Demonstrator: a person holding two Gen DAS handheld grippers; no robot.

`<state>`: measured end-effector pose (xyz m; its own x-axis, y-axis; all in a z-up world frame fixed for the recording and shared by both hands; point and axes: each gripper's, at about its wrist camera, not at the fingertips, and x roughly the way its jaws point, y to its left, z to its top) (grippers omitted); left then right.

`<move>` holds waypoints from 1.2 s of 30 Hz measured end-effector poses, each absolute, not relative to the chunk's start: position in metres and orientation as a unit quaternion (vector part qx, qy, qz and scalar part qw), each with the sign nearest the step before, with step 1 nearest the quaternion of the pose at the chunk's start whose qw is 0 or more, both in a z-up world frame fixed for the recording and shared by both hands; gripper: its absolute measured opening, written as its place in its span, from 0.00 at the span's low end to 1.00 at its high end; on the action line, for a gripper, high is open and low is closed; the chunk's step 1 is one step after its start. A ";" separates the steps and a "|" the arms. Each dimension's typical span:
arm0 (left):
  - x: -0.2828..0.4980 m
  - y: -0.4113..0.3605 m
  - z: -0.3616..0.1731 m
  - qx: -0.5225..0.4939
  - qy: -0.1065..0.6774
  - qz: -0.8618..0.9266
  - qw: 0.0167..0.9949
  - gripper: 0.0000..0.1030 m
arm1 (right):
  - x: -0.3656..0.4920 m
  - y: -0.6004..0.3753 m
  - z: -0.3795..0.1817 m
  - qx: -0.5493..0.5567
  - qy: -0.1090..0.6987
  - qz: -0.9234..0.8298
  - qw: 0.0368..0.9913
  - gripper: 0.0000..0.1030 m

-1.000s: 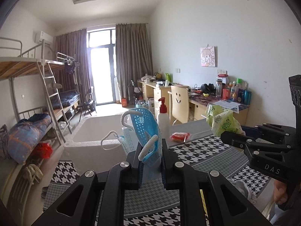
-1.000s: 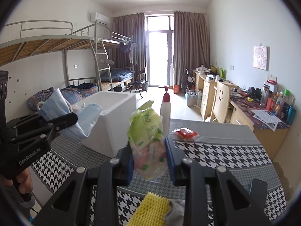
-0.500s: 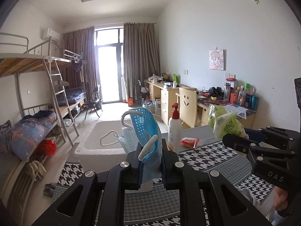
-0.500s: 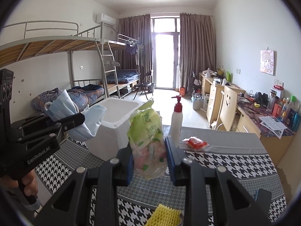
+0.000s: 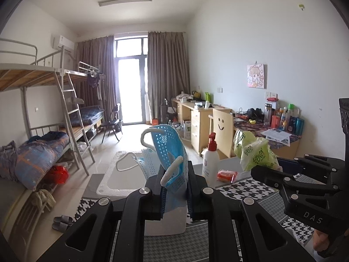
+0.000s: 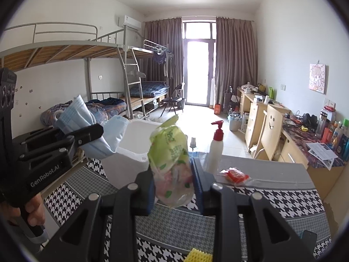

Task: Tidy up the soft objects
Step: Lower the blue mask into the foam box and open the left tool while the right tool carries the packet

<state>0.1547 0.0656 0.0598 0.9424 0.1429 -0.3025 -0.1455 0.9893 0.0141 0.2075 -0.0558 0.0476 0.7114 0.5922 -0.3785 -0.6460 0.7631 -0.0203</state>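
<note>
A tabletop (image 6: 272,196) covered in black-and-white houndstooth cloth runs across the foreground, with a plain grey strip along its far edge. Beyond that edge the floor opens toward a bright balcony door, with bunk beds (image 6: 65,50) on the left and desks on the right.

The left tool (image 5: 175,187) is raised above the tabletop, clamped on blue face masks (image 5: 172,150) that stick up between its fingers with white ear loops dangling. Just below and ahead of it stands a white foam box (image 5: 122,174), open at the top, at the tabletop's left side.

The right tool (image 6: 173,185) is raised beside it, its fingers closed on a crumpled green tissue pack (image 6: 171,159). Ahead of it on the grey strip stand a white pump bottle (image 6: 214,150) with a red top and, just to its right, a small red packet (image 6: 236,174) lying flat.

A yellow sponge (image 6: 199,257) is cut off at the bottom of the right wrist view. The tabletop under each tool is hidden by the tool's own black frame. Printing on the tissue pack is too small to read.
</note>
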 end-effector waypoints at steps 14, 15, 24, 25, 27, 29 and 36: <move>0.173 0.089 0.060 -0.015 0.158 0.092 0.983 0.16 | 0.215 -0.026 0.056 -0.103 0.163 0.339 0.921 0.34; 0.175 0.090 0.059 -0.016 0.159 0.093 0.983 0.16 | 0.216 -0.023 0.056 -0.105 0.162 0.338 0.921 0.34; 0.188 0.098 0.059 -0.020 0.165 0.096 0.981 0.16 | 0.224 -0.011 0.057 -0.101 0.163 0.350 0.917 0.34; 0.190 0.100 0.059 -0.021 0.167 0.096 0.981 0.16 | 0.225 -0.009 0.057 -0.102 0.163 0.351 0.916 0.34; 0.192 0.102 0.058 -0.023 0.169 0.099 0.980 0.16 | 0.228 -0.007 0.058 -0.104 0.164 0.352 0.915 0.34; 0.195 0.104 0.057 -0.024 0.172 0.102 0.980 0.16 | 0.232 -0.004 0.057 -0.103 0.169 0.355 0.914 0.34; 0.208 0.109 0.055 -0.026 0.184 0.105 0.977 0.16 | 0.241 0.003 0.055 -0.105 0.176 0.363 0.909 0.34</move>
